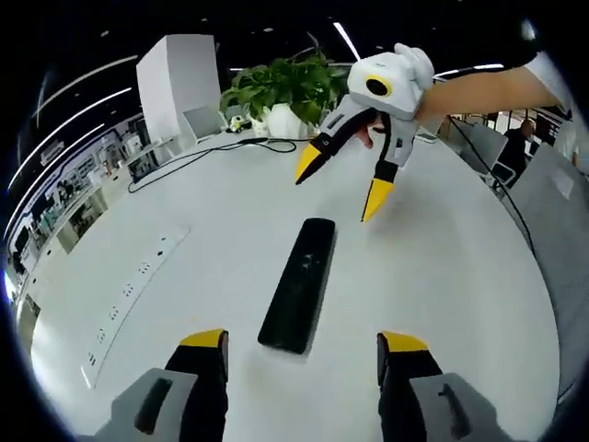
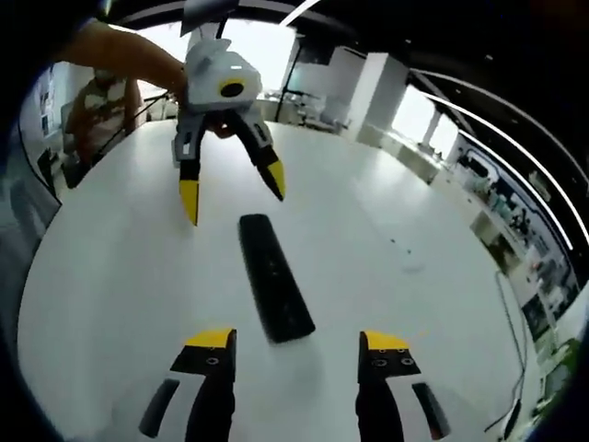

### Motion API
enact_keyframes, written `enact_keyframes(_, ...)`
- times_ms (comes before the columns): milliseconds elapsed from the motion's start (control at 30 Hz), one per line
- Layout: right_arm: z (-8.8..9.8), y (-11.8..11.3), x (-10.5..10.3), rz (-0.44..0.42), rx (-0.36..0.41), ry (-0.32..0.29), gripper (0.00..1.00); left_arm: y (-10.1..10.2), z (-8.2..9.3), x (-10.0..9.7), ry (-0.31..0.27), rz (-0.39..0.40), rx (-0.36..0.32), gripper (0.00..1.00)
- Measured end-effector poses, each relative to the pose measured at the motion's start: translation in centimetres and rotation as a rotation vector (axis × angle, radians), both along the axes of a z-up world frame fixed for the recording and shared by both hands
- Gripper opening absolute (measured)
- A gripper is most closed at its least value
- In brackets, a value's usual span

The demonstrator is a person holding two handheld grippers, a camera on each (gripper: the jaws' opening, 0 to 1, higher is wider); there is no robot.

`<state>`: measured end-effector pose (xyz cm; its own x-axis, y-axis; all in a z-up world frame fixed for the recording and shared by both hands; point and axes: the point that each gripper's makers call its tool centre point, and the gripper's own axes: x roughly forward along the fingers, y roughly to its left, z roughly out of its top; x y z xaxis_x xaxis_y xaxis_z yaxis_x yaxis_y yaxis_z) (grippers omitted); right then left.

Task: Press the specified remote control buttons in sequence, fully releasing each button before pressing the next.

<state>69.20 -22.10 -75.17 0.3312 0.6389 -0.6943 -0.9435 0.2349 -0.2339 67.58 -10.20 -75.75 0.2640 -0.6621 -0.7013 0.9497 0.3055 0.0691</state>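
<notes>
Your left hand-held gripper and right hand-held gripper both stand wide apart, gripping nothing. The black remote lies flat on the white bench between them, touched by neither. Its buttons are too dark to make out. A potted plant sits at the far edge.

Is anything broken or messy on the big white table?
Nothing stands out. The black remote lies flat and whole on the white table, with no spill or mark near it. Both grippers hang open above it: the left gripper at one end, the right gripper at the other, neither touching it.
</notes>
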Motion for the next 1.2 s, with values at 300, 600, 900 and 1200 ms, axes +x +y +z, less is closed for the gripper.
enact_keyframes(300, -0.7, 0.2, 0.2, 0.025, -0.008, 0.024, 0.49, -0.1, -0.3, 0.8, 0.011, -0.013, 0.005, 0.63)
enact_keyframes(600, -1.3, 1.1, -0.1, 0.083, -0.022, 0.040, 0.46, -0.2, -0.5, 1.1, 0.017, -0.046, 0.025, 0.53)
enact_keyframes(900, -1.9, 1.3, 0.3, 0.114, -0.045, 0.059, 0.42, -0.7, -1.1, 1.1, 0.025, -0.075, 0.051, 0.47)
enact_keyframes(1200, -2.4, 1.7, 0.2, 0.171, -0.085, 0.092, 0.39, -1.2, -1.5, 1.2, 0.054, -0.088, 0.065, 0.47)
